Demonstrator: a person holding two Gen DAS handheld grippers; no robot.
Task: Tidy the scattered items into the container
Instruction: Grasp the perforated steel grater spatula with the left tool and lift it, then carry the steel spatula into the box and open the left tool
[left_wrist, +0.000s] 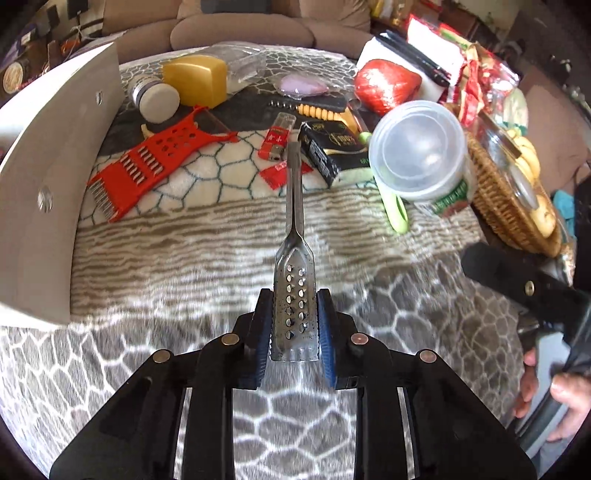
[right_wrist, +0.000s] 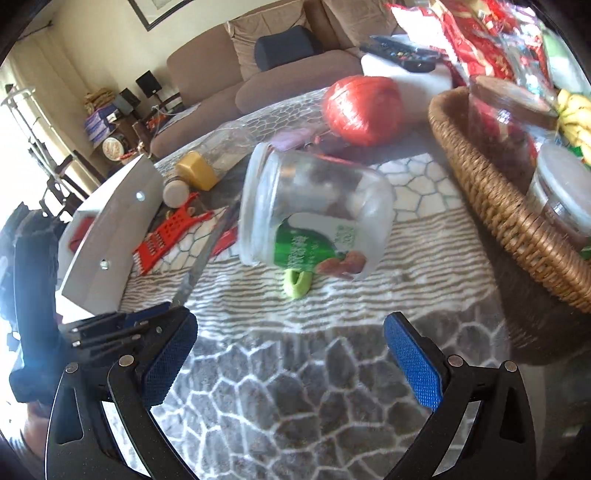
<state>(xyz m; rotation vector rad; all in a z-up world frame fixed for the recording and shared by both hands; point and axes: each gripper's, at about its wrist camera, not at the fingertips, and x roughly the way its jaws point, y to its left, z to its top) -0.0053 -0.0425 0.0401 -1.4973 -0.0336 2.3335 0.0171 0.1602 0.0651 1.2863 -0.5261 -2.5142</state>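
— Where the left gripper (left_wrist: 294, 325) sits at bottom centre of its view, what's between the jaws?
— A metal grater (left_wrist: 294, 295), its perforated blade clamped by both pads, handle pointing up the frame over the blanket (left_wrist: 184, 236).
— And the right gripper (right_wrist: 290, 354)?
— Jaws wide apart, nothing between them; the jar (right_wrist: 314, 218) lies above, apart. The white container (left_wrist: 55, 155) stands at upper left.

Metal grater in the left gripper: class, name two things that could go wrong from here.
1. The left gripper pinches only the metal grater at its perforated end, so the long handle could swing or slip.
2. Carried toward the white box, that handle might catch the red slicer.
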